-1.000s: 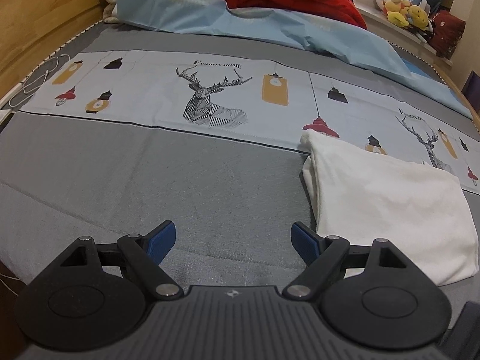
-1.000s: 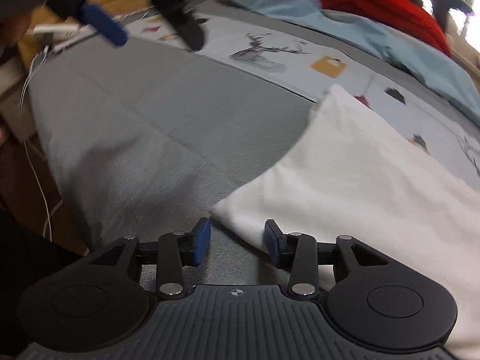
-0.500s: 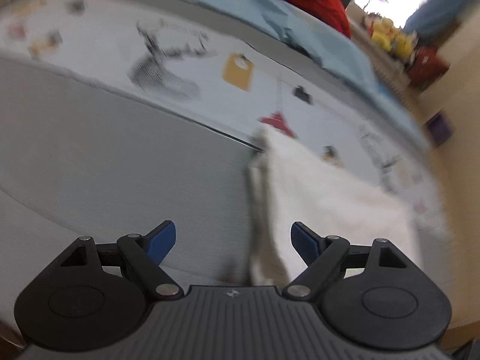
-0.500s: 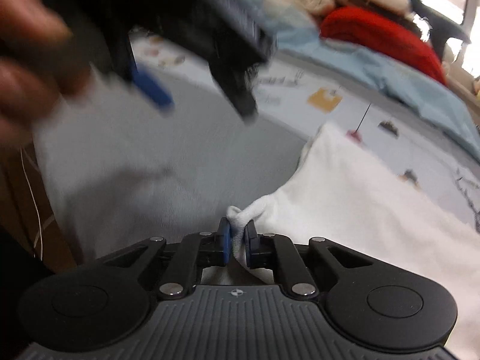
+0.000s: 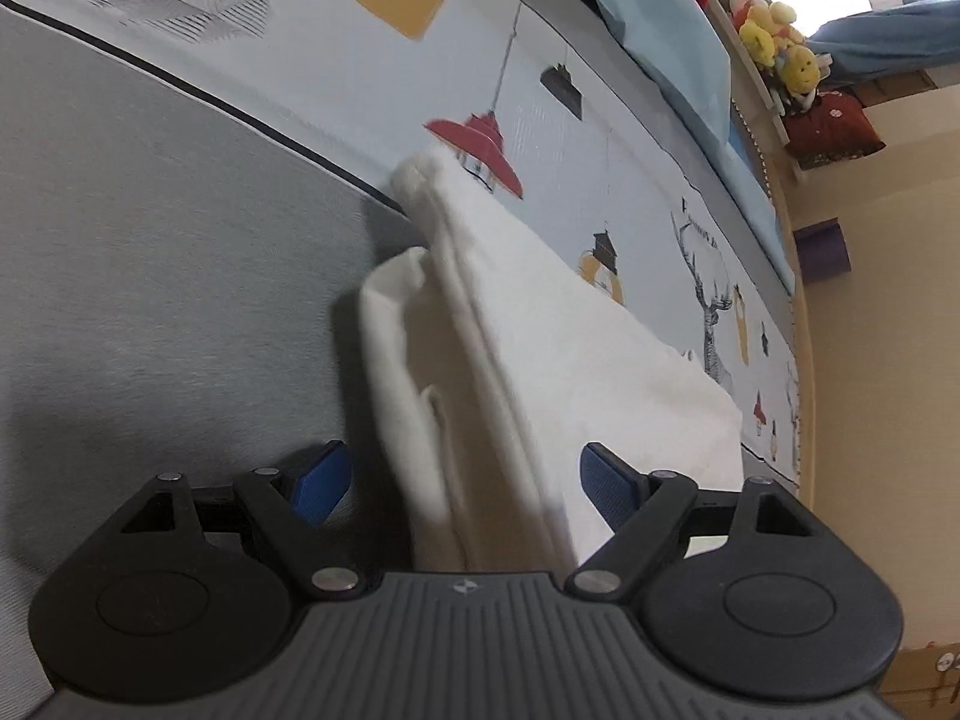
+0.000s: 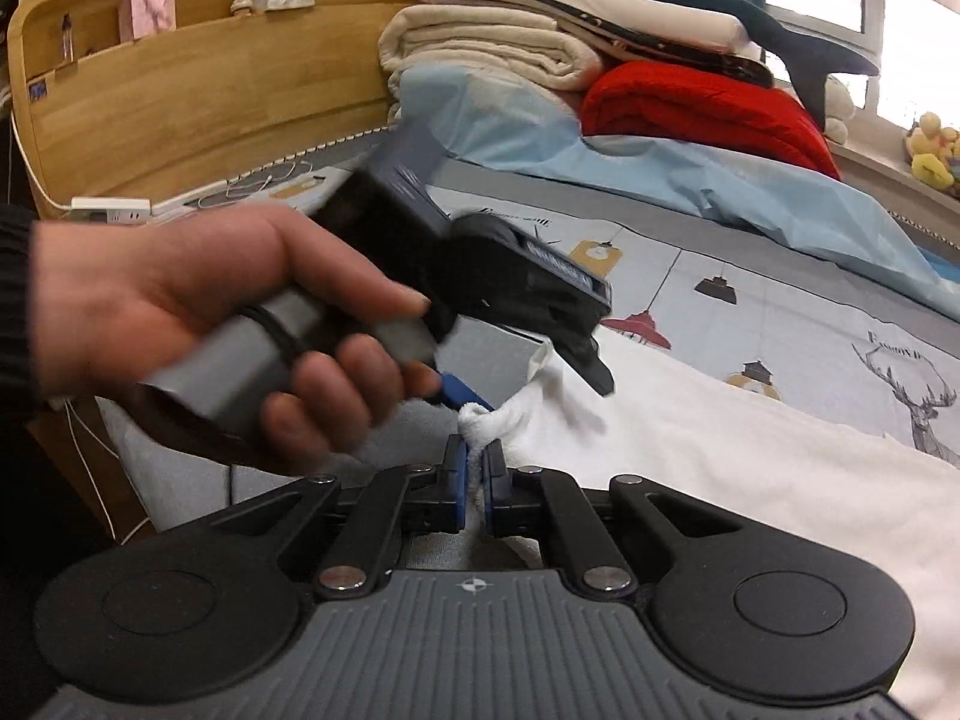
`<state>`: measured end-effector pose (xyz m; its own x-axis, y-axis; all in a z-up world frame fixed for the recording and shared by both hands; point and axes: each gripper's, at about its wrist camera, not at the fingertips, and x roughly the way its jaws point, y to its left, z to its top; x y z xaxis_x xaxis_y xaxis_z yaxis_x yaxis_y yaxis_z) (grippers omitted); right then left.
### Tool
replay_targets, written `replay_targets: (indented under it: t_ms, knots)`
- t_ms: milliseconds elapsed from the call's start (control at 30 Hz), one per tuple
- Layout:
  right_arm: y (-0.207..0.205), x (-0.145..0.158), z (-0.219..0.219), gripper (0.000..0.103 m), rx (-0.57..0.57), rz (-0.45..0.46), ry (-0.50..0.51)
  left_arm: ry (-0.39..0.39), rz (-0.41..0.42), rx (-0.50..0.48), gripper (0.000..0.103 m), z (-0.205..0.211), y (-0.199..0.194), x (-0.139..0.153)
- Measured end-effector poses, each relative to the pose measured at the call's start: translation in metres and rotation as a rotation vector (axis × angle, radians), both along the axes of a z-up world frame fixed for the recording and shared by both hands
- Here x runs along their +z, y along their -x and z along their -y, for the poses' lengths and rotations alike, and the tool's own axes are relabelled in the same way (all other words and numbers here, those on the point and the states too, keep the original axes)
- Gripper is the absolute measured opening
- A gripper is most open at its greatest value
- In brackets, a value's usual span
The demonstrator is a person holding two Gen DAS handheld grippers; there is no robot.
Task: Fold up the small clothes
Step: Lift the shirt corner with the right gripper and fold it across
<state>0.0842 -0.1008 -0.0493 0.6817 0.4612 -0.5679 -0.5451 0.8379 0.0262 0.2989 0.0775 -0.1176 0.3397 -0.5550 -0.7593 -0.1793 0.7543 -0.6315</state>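
Observation:
A folded white garment (image 5: pixel 540 354) lies on the grey bedspread (image 5: pixel 150 252). My left gripper (image 5: pixel 465 480) is open, its blue pads on either side of the garment's near left edge, which rises between them. My right gripper (image 6: pixel 474 480) is shut on the near corner of the same white garment (image 6: pixel 720 456), which bunches up above its pads. In the right wrist view the left gripper (image 6: pixel 528 378) is held in a hand just ahead, over the garment's left edge.
A patterned band with deer and lamps (image 5: pixel 600 138) crosses the bed behind the garment. Folded blankets, a red quilt (image 6: pixel 708 102) and a light blue cover (image 6: pixel 690 180) are stacked at the far side. A wooden headboard (image 6: pixel 210 90) stands on the left.
My right gripper has shut on the garment's near corner and lifted it slightly. My left gripper has swung in from the left to straddle the garment's left edge, still open.

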Motion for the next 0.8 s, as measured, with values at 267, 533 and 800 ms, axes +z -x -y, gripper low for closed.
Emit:
replay_targets:
  t_ms: [267, 533, 800]
  knots:
    - [-0.008, -0.002, -0.004, 0.004, -0.002, -0.049, -0.030, -0.077, 0.104, -0.023, 0.013, -0.004, 0.010, 0.018]
    - [-0.005, 0.018, -0.016, 0.004, 0.064, -0.072, -0.297, -0.127, 0.211, 0.053, 0.012, -0.051, 0.049, 0.069]
    - [-0.007, 0.025, 0.028, 0.004, -0.031, -0.104, -0.405, -0.102, 0.262, 0.002, 0.012, -0.003, 0.034, 0.095]
